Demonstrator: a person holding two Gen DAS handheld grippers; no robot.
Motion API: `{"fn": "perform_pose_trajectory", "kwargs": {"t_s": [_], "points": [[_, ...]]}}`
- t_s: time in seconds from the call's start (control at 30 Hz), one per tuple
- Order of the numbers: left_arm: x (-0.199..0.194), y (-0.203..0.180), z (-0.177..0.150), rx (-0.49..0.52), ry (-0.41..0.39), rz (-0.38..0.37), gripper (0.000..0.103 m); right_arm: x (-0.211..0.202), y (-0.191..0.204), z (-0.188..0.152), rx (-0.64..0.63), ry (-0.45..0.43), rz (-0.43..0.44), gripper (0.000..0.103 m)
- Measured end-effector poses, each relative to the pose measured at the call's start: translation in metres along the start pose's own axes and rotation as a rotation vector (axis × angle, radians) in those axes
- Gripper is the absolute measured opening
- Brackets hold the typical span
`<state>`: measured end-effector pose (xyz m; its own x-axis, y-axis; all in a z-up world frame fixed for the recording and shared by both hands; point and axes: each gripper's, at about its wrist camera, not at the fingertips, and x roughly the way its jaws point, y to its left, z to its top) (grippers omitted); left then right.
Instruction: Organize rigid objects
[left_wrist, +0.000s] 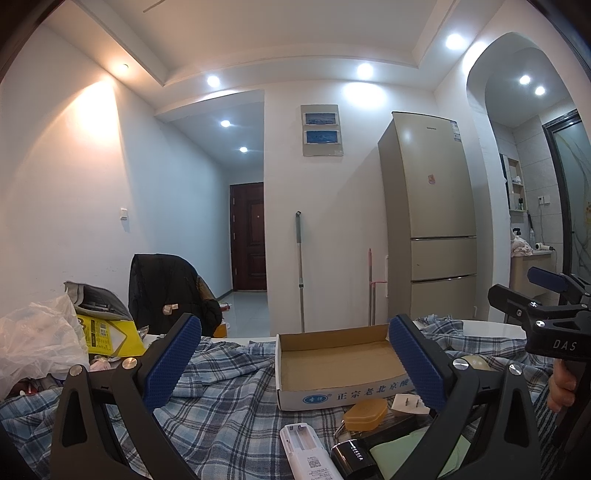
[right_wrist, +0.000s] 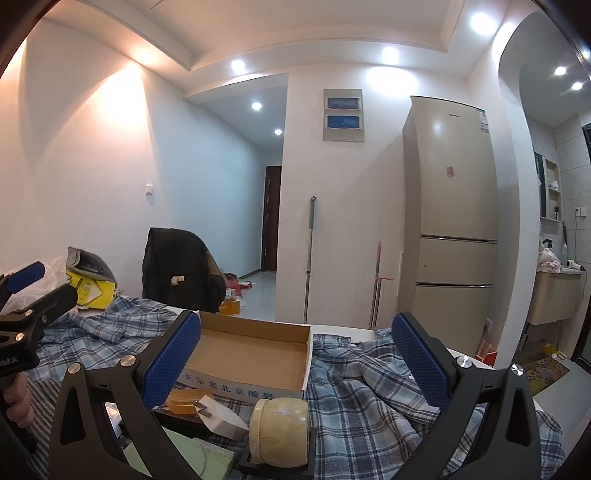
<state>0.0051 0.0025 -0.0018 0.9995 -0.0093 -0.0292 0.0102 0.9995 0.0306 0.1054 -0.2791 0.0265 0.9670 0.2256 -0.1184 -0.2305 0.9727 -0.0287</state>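
Observation:
An empty cardboard box (left_wrist: 332, 365) (right_wrist: 251, 354) with blue print lies on the plaid cloth. In front of it sit an orange case (left_wrist: 365, 413) (right_wrist: 184, 400), a white plug adapter (left_wrist: 406, 404) (right_wrist: 221, 417), a white remote (left_wrist: 306, 454), a black case (left_wrist: 354, 461) and a yellowish tape roll (right_wrist: 279, 430) (left_wrist: 474, 363). My left gripper (left_wrist: 295, 358) hovers open over these items, facing the box. My right gripper (right_wrist: 295, 360) is open too, just above the tape roll. Neither holds anything.
A blue plaid cloth (right_wrist: 369, 406) covers the table. At the left are a plastic bag (left_wrist: 37, 339), a yellow carton (left_wrist: 107, 336) and a chair with a black jacket (left_wrist: 166, 291). Green paper (right_wrist: 173, 454) lies near me. Behind stand a fridge (left_wrist: 432, 221) and mops.

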Motion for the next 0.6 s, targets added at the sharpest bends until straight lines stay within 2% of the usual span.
{"fn": "perform_pose_trajectory", "kwargs": {"t_s": [0.17,0.27,0.33,0.6], "points": [[0.004,-0.004,-0.003,0.012,0.015,-0.016,0.103,0.006,0.006,-0.003,-0.024,0.037,0.017,0.103],[0.013,-0.002,-0.003,0.006,0.066,-0.088,0.103,0.008,0.009,-0.004,-0.036,0.055,0.027,0.103],[0.018,-0.003,-0.003,0.006,0.090,-0.093,0.103,0.007,0.008,-0.003,-0.038,0.052,0.000,0.103],[0.012,0.000,0.024,-0.008,0.135,-0.033,0.103,0.010,0.004,0.001,-0.023,0.091,0.022,0.103]]}}
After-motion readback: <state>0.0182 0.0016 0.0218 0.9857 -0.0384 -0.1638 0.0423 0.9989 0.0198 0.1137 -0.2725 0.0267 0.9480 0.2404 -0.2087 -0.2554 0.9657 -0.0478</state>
